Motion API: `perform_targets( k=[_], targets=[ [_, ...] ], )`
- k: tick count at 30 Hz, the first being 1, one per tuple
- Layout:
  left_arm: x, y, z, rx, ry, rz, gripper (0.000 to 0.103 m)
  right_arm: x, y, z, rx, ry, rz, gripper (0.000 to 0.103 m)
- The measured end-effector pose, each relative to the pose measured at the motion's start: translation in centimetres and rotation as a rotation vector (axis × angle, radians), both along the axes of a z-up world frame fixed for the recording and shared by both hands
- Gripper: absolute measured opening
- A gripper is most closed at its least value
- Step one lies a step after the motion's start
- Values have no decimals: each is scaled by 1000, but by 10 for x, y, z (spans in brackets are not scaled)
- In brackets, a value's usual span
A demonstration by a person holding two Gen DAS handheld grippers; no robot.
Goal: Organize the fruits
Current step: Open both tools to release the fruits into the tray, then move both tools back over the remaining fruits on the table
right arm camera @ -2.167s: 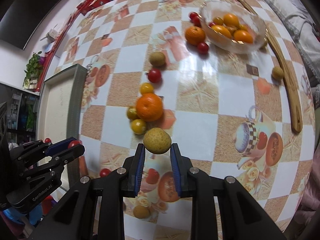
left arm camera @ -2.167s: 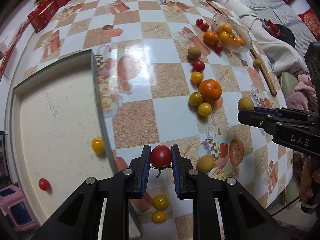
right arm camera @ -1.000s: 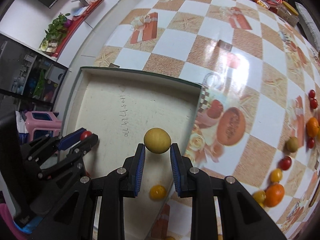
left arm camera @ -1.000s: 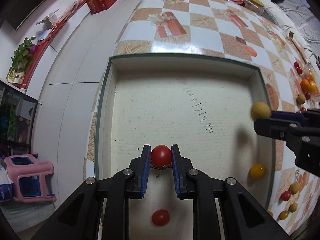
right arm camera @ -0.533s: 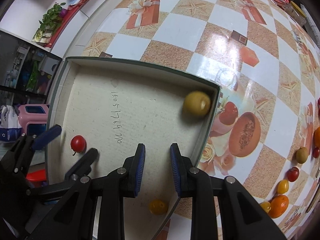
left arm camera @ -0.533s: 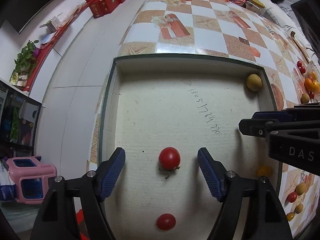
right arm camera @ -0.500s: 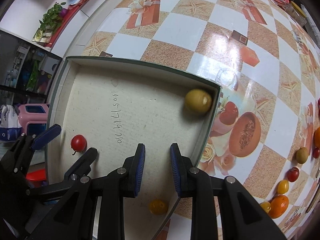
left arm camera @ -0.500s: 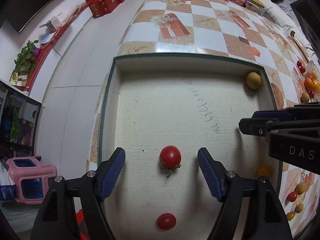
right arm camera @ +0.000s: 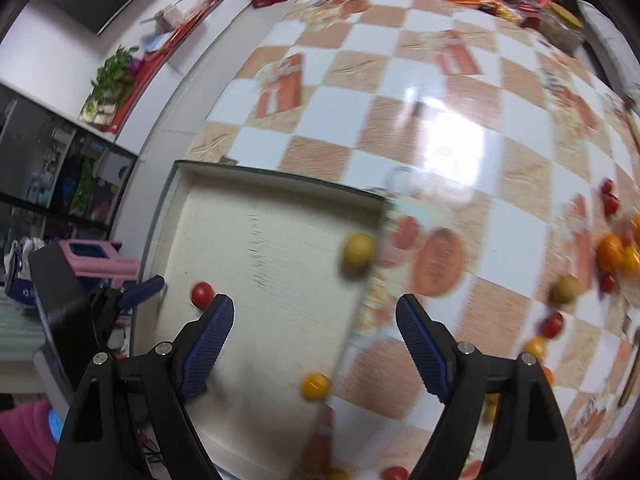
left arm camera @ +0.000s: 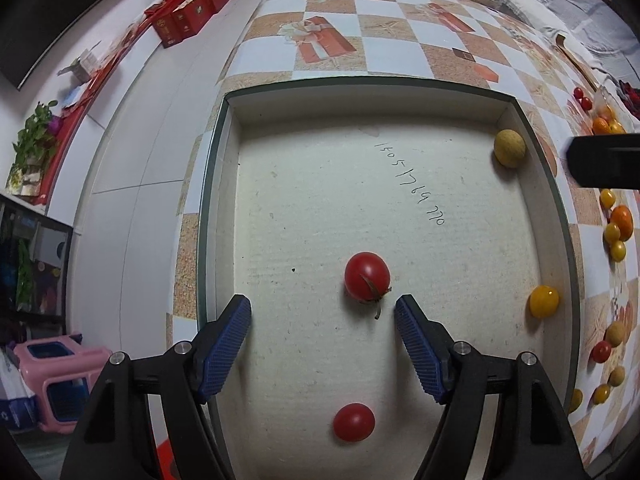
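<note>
A shallow box (left arm camera: pixel 224 128) with a pale floor lies on the checked table. In it sit a red tomato (left arm camera: pixel 367 276) with a stem, a second red tomato (left arm camera: pixel 354 422), a tan round fruit (left arm camera: pixel 509 148) in the far right corner and a yellow tomato (left arm camera: pixel 543 301). My left gripper (left arm camera: pixel 323 338) hangs open just above the stemmed tomato, which lies free between the fingers. In the blurred right wrist view my right gripper (right arm camera: pixel 316 326) has its jaws opening, with nothing between them, over the box's right wall (right arm camera: pixel 360 300); the tan fruit (right arm camera: pixel 357 251) lies beyond it.
More tomatoes and oranges (left arm camera: pixel 621 222) lie loose on the table to the right of the box, and others (right arm camera: pixel 610 252) farther off. Red boxes (left arm camera: pixel 188 16) stand at the far left edge. A pink stool (left arm camera: pixel 60 376) sits on the floor to the left.
Both grippers let go of their fruit. The red tomato now lies on the box floor and the tan fruit rolled into the far right corner. The right gripper's fingers spread wide and it shifted right.
</note>
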State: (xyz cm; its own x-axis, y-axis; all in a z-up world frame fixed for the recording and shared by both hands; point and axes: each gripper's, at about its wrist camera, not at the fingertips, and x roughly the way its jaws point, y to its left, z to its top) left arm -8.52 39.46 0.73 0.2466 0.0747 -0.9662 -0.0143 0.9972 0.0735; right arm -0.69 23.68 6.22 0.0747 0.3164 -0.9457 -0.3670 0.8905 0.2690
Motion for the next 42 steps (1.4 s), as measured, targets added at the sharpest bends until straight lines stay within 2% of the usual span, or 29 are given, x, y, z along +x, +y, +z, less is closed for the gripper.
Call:
perform_targets(
  k=[4, 10, 13, 18, 23, 29, 35, 40, 42],
  targets=[
    [-2, -1, 2, 26, 1, -37, 76, -8, -43, 9, -32, -9, -54, 86],
    [-6, -8, 6, 93, 9, -82, 76, -41, -130, 2, -98, 30, -161, 86],
    [-10, -11, 16, 80, 5, -75, 76, -59, -170, -5, -128, 62, -207, 86],
    [-21, -51, 42, 50, -35, -164, 76, -95, -215, -21, -175, 106, -244, 86],
    [-33, -122, 62, -29, -44, -288, 76, -119, -238, -31, -181, 148, -269, 86],
    [-42, -185, 56, -61, 0, -435, 76, -143, -246, -34, -153, 156, -223, 86],
    [-47, -217, 36, -56, 52, -531, 76, -170, -241, -40, -143, 126, -129, 86],
    [-46, -232, 19, -42, 92, -554, 76, -180, -236, -48, -131, 123, -108, 71],
    [-45, -234, 14, -41, 103, -549, 76, -186, -230, -50, -133, 117, -100, 70]
  ],
)
